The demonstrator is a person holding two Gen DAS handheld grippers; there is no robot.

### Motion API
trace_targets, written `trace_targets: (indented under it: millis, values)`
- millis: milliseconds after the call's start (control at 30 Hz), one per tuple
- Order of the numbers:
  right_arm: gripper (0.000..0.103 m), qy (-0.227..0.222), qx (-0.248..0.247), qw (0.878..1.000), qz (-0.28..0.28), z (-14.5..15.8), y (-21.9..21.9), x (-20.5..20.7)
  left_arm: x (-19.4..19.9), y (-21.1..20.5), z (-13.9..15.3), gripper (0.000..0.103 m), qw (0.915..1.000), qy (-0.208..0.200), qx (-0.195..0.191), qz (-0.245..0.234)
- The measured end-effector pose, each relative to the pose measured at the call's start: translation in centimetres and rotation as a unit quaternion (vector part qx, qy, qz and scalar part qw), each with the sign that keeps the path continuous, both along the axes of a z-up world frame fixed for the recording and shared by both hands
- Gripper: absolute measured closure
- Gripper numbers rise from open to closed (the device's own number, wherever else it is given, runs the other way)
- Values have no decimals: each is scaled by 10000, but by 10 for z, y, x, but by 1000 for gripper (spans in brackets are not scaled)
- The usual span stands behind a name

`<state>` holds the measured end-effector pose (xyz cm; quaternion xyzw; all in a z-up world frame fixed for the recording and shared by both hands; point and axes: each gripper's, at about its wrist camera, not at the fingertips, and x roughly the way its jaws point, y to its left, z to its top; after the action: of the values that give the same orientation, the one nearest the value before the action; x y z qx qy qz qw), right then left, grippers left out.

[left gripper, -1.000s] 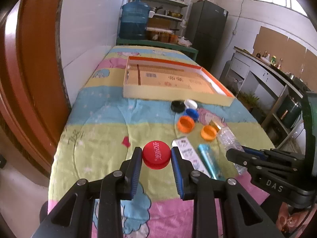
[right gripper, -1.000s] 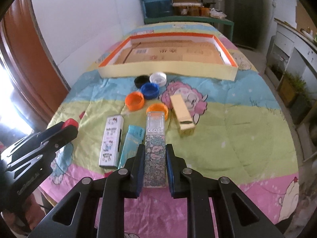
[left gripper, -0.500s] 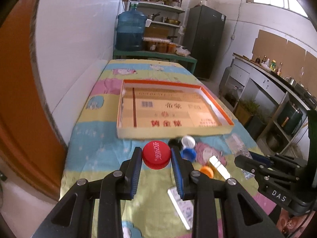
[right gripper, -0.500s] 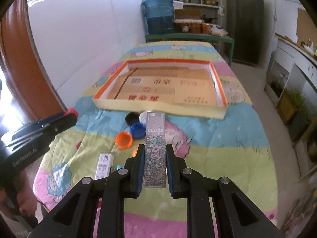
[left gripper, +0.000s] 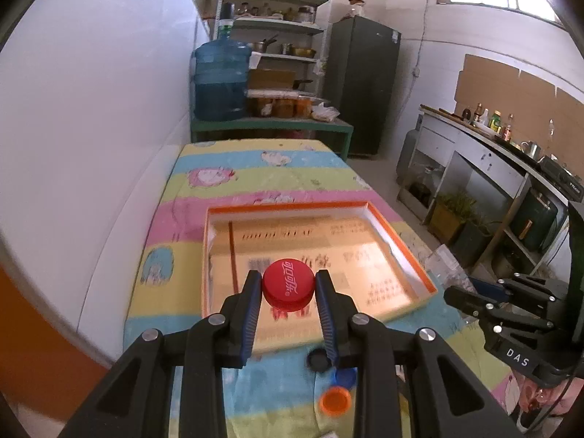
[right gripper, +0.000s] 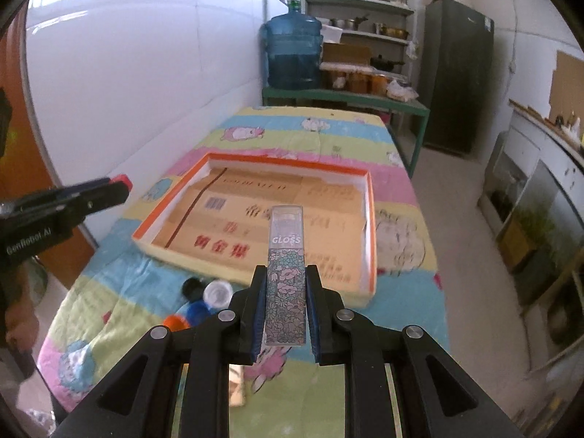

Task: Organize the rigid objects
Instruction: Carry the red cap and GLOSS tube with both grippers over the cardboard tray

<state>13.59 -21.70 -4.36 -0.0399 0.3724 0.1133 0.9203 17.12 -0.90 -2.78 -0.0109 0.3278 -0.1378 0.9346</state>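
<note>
My left gripper [left gripper: 288, 284] is shut on a red bottle cap [left gripper: 289, 288] and holds it in the air over the near part of the shallow orange-rimmed cardboard box [left gripper: 398, 235]. My right gripper [right gripper: 285, 273] is shut on a tall floral lip-gloss box [right gripper: 285, 273], raised above the near edge of the same cardboard box [right gripper: 369, 219]. Each gripper shows in the other's view: the right gripper [left gripper: 471, 297] at the right, the left gripper [right gripper: 116, 186] at the left with the red cap at its tip.
Loose caps lie on the striped cloth before the box: a black cap [left gripper: 318, 359], a blue cap [left gripper: 345, 377], an orange cap [left gripper: 335, 401], and a white cap [right gripper: 218, 292]. A white wall runs along the table's left side. A water jug [right gripper: 294, 53] and shelves stand beyond.
Both grippers have risen and moved forward with their loads, from over the caps and small boxes on the cloth to above the cardboard box. Neither grip has changed.
</note>
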Motion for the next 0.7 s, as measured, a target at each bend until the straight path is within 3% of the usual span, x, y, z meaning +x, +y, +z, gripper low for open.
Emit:
trace_targets:
  millis: [367, 700]
  values:
    - [83, 169, 100, 9993, 322, -3, 0, 77, 84, -15, -17, 72, 9990, 377, -102, 201]
    - [83, 582, 145, 9973, 420, -38, 11, 144, 134, -25, -57, 73, 9960, 671, 181, 553]
